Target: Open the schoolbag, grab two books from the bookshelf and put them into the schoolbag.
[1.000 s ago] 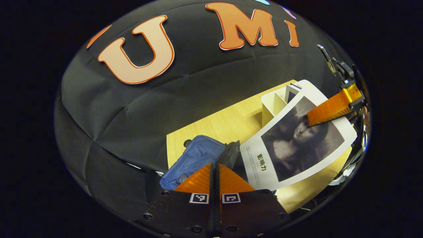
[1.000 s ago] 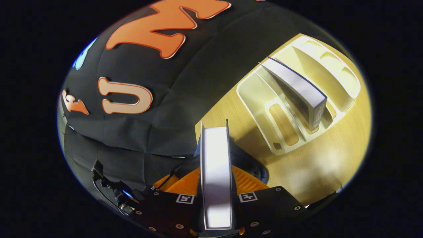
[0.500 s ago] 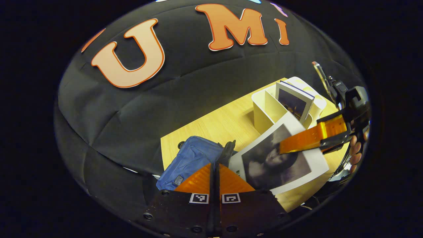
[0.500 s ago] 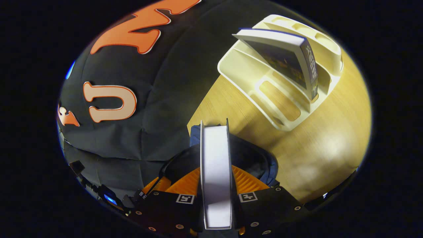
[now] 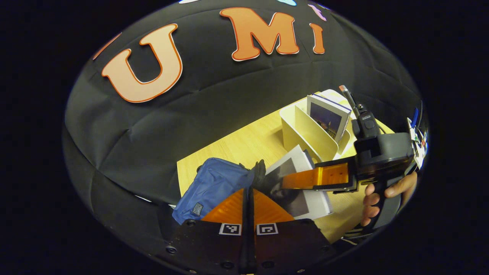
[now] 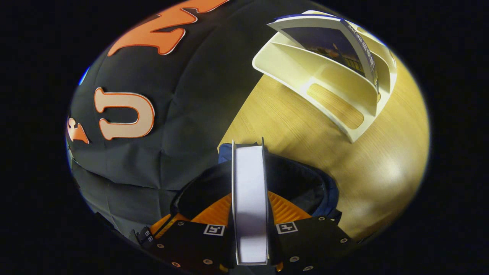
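Lowering the book [image 6: 249,198], gripped edge-on by the right claw [image 6: 250,214], should go straight down into the schoolbag's [image 5: 214,183] dark mouth at lower centre of the right gripper view. The left claw [image 5: 247,198], pinched closed, seems to hold the bag's rim open. A second book [image 5: 329,116] stands in the bookshelf [image 5: 305,131] on the bench [image 6: 305,126]; its spine writing is unreadable.

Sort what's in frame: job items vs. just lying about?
Job:
- blue schoolbag, open
- book clamped in right hand-held gripper, over the bag's mouth
- second book, upright in bookshelf
- left hand-held gripper, pinching the bag's edge

Lying about:
- wooden table; nothing loose on it
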{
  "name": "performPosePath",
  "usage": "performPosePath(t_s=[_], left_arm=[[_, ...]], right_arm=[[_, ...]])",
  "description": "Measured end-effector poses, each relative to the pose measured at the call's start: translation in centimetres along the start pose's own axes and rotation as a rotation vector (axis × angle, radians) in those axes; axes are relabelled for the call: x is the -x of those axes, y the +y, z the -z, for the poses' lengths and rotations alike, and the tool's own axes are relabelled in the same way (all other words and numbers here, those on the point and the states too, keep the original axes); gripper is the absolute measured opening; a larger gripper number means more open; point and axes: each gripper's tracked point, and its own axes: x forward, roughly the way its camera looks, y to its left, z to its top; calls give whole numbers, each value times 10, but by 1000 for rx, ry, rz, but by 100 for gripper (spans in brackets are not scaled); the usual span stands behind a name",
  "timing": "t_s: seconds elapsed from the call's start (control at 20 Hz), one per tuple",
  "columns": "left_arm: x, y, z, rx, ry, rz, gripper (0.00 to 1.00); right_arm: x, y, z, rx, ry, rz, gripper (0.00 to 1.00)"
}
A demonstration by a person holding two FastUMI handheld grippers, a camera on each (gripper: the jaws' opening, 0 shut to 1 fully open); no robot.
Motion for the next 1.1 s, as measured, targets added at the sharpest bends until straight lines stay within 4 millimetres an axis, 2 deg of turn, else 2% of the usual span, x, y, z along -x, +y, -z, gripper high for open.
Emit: performPosePath(t_s=[0.35, 0.65, 0.9, 1.05, 1.1], left_arm=[[1, -9, 2, 6, -7, 53, 1], [-1, -14, 1, -16, -8, 81, 0], [2, -10, 0, -16, -9, 64, 0], [2, -11, 0, 9, -2, 59, 0], [3, -10, 0, 13, -6, 52, 0]], right_arm=[[-38, 7, 22, -3, 11, -40, 34], [-69, 3, 37, 39, 11, -29, 34], [-91, 7, 42, 85, 6, -64, 33], [-96, 2, 55, 53, 75, -61, 34], [-97, 4, 55, 53, 74, -61, 24]])
